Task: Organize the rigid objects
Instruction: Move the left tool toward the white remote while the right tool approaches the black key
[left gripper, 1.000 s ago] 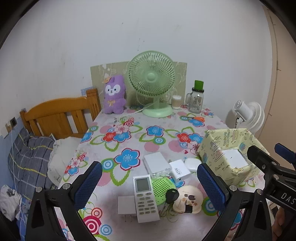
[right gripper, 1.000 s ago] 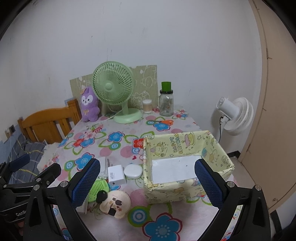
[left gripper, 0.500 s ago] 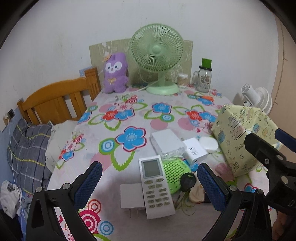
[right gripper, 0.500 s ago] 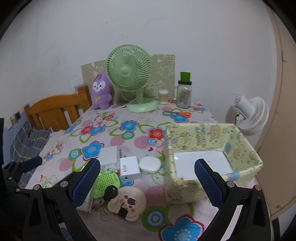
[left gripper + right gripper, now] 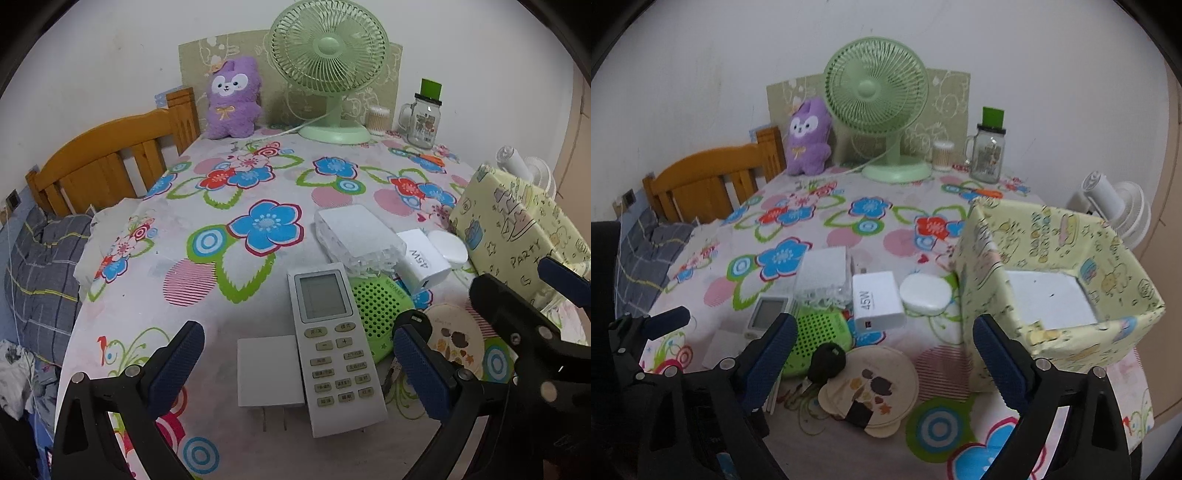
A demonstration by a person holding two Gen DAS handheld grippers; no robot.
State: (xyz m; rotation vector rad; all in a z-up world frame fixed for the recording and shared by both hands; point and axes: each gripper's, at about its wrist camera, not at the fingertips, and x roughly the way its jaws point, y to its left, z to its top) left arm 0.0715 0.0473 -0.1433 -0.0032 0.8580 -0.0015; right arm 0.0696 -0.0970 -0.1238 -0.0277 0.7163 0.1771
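Under my left gripper [image 5: 295, 363] sat the remote [image 5: 334, 339]: light, stiff, slick; grip its long sides. Both wide, empty; my right gripper [image 5: 884, 350] was closing.

Both wrist views: soft, even indoor light with a slightly cool cast, no hard glare. The table [image 5: 229, 354] nearest the lens lies in grey shadow. Fisheye bending curves the wall and bed frame [image 5: 103, 166]; black vignette fills the corners. The right view is slightly softer, the storage box [image 5: 1108, 251] faintly blurred.
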